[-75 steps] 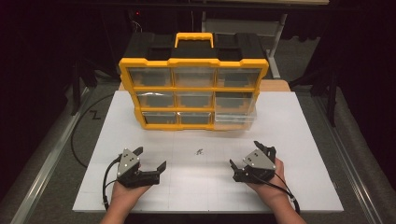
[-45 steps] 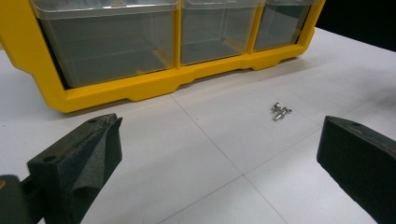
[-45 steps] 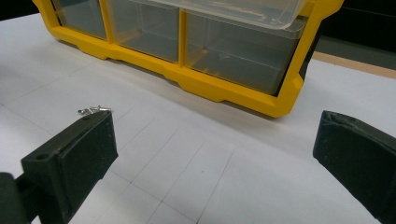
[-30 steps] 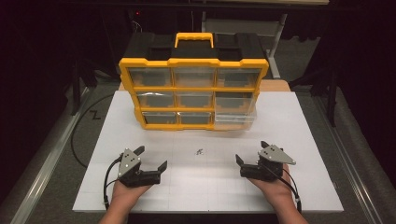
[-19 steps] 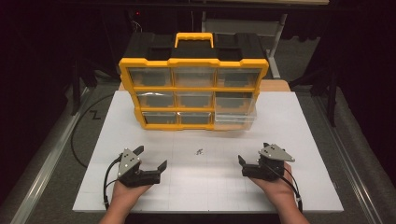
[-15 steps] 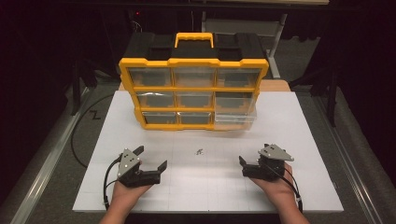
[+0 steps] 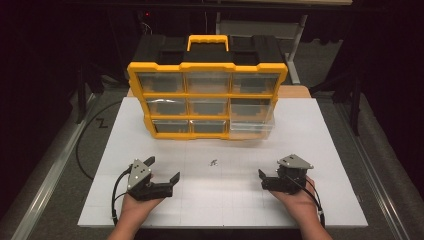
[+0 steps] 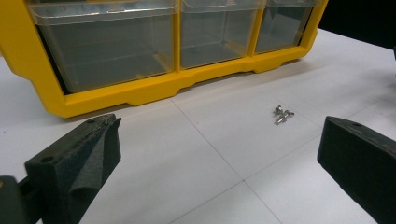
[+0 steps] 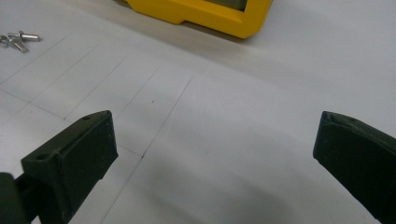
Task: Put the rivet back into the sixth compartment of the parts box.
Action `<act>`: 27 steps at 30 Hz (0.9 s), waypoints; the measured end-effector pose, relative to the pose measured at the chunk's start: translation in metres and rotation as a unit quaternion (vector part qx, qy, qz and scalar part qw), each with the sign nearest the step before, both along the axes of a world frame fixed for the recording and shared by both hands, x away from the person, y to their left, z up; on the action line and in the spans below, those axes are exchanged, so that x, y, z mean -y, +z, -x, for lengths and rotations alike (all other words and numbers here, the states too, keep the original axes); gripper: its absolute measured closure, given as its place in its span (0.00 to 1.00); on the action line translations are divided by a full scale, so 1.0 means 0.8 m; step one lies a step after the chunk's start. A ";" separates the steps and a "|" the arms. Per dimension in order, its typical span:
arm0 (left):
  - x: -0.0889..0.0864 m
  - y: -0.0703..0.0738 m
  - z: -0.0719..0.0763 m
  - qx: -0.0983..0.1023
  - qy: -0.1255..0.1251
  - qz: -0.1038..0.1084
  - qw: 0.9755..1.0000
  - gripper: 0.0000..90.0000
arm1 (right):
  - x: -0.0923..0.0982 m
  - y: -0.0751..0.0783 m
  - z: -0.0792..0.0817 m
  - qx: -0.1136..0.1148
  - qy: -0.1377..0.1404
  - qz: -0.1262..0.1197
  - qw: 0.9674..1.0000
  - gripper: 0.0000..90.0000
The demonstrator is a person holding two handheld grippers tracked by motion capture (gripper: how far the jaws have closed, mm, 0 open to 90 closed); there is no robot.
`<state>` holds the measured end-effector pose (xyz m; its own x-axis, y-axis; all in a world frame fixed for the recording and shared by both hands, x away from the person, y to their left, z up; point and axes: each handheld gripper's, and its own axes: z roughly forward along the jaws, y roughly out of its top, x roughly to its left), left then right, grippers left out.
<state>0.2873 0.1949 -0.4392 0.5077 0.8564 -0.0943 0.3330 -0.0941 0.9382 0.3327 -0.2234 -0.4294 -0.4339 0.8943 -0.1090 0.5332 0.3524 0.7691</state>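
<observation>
Left tongs [image 7: 162,175] spread, empty, near small screws [image 7: 213,162], apparently three. Right tongs [image 7: 263,178] spread, empty. Yellow drawer organizer [image 7: 207,100] behind on tabletop [image 7: 330,150].

My left gripper [image 8: 219,158] sits with jaws spread wide above the white table [image 8: 187,154]; small metal screws [image 8: 282,114] lie between them, short of the yellow organizer [image 8: 154,88] and its clear drawers [image 8: 112,46].

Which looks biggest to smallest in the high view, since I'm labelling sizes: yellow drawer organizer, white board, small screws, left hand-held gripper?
1. white board
2. yellow drawer organizer
3. left hand-held gripper
4. small screws
</observation>
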 end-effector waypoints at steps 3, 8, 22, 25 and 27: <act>-0.001 0.001 0.000 0.000 0.000 0.002 1.000 0.00 | -0.003 0.000 0.000 -0.010 0.011 0.001 1.000 0.01; -0.002 0.001 0.001 0.000 -0.001 0.002 1.000 0.00 | -0.007 0.005 -0.001 -0.037 0.020 0.013 0.999 0.01; -0.001 0.001 0.003 0.003 -0.008 0.003 1.000 0.00 | -0.004 0.018 -0.001 -0.109 0.029 0.039 0.993 0.01; -0.001 0.001 0.003 0.003 -0.008 0.003 1.000 0.00 | -0.006 0.021 0.000 -0.118 0.035 0.050 0.991 0.01; -0.001 0.002 0.003 0.004 -0.007 0.006 1.000 0.00 | -0.006 0.023 -0.001 -0.124 0.038 0.055 0.990 0.01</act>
<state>0.2850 0.1958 -0.4380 0.5207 0.8478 -0.1005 0.3245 -0.0877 0.9418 0.3332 -0.2183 -0.4111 -0.5254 0.8464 -0.0863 0.6695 0.4739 0.5720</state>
